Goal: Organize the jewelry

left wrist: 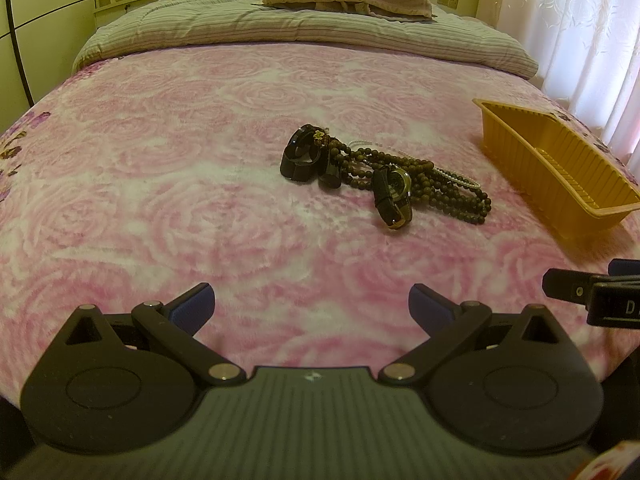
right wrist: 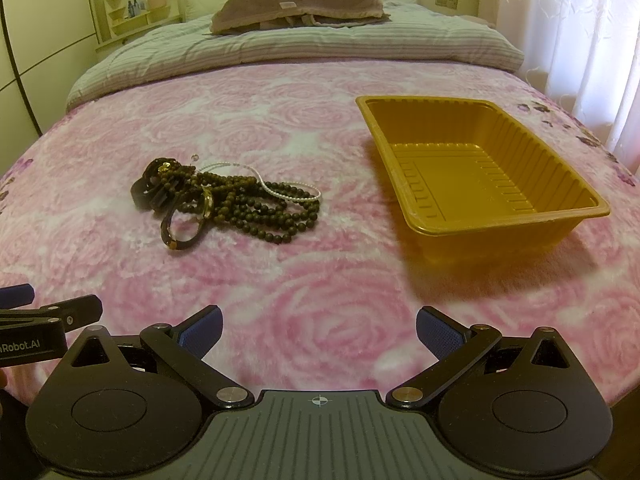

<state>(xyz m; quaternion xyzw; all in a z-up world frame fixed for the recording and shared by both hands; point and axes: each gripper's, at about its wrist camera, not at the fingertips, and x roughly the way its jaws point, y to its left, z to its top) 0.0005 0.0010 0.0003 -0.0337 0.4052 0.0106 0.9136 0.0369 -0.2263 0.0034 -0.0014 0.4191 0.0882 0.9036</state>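
Both grippers are hovering low over the bed (right wrist: pixel 328 280), fingers spread wide and holding nothing. The jewelry pile (left wrist: pixel 380 178) is lying ahead of the left gripper (left wrist: pixel 311 308), slightly right of its centerline, its long axis running left to right. From the right gripper (right wrist: pixel 319 328) it is sitting ahead-left, with the empty tray (right wrist: pixel 492 222) ahead-right. Neither gripper appears clearly nearer.

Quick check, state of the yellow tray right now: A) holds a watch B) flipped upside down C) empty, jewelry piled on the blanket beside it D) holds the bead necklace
C: the yellow tray sits upright with a bare ribbed floor, while the jewelry pile lies apart from it on the pink blanket.
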